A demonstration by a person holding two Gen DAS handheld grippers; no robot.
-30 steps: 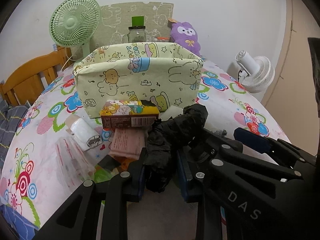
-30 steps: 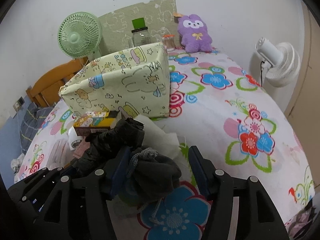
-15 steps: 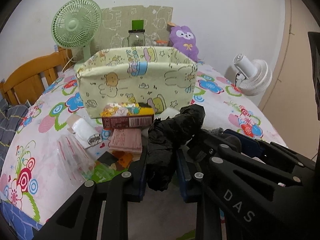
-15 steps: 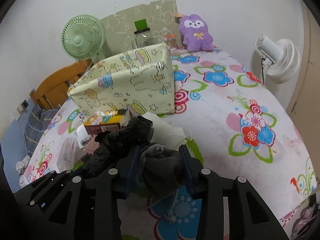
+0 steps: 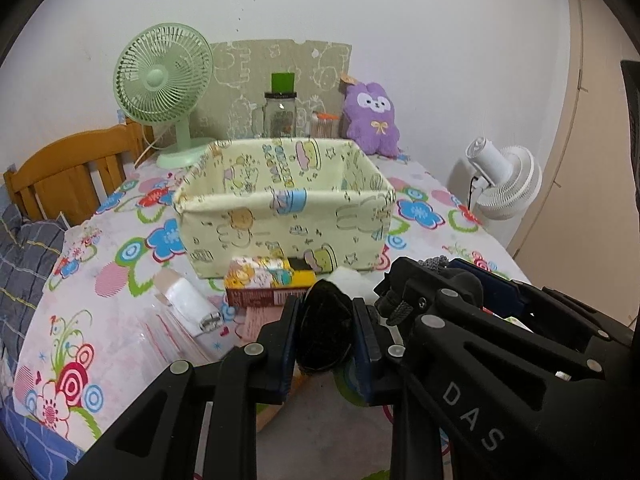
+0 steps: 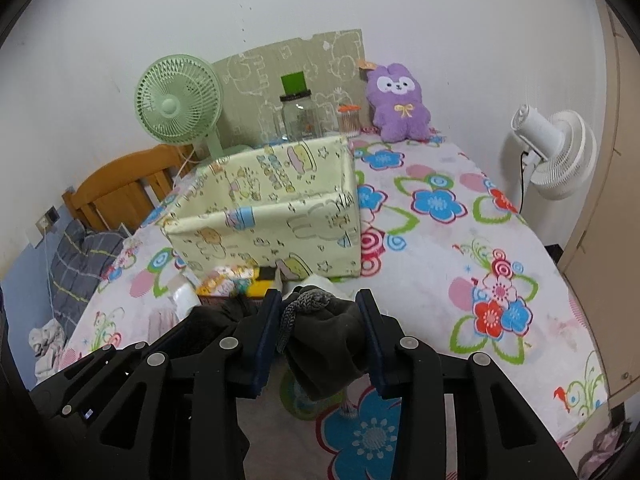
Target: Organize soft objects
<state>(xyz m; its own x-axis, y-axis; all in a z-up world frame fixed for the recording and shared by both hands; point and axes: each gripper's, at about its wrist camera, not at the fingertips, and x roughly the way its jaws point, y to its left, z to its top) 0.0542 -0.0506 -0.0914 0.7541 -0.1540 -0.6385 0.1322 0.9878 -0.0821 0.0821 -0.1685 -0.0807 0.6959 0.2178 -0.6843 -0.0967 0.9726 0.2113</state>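
Observation:
My left gripper (image 5: 325,330) is shut on a crumpled black cloth (image 5: 325,332), held off the flowered tablecloth (image 5: 120,280). My right gripper (image 6: 320,332) is shut on a dark grey knitted cloth (image 6: 326,344) with a grey cord, also lifted. The right gripper shows in the left wrist view (image 5: 440,280) just right of the left one. Ahead of both stands an open pale-yellow fabric box (image 5: 286,208) (image 6: 264,220) with cartoon prints; I see nothing inside it. A white soft lump (image 5: 348,276) lies at the box's foot.
A small printed carton (image 5: 264,284), a white roll (image 5: 188,306), a pink packet and clear plastic bags lie in front of the box. Behind it are a green fan (image 5: 164,88), a glass jar (image 5: 280,114) and a purple plush (image 5: 372,120). A white fan (image 5: 504,184) stands right, a wooden chair (image 5: 60,176) left.
Both grippers have risen with their cloths, so the inside of the box now shows. The right gripper's fingers closed in on the grey cloth. The black cloth now hangs bunched between the left fingers.

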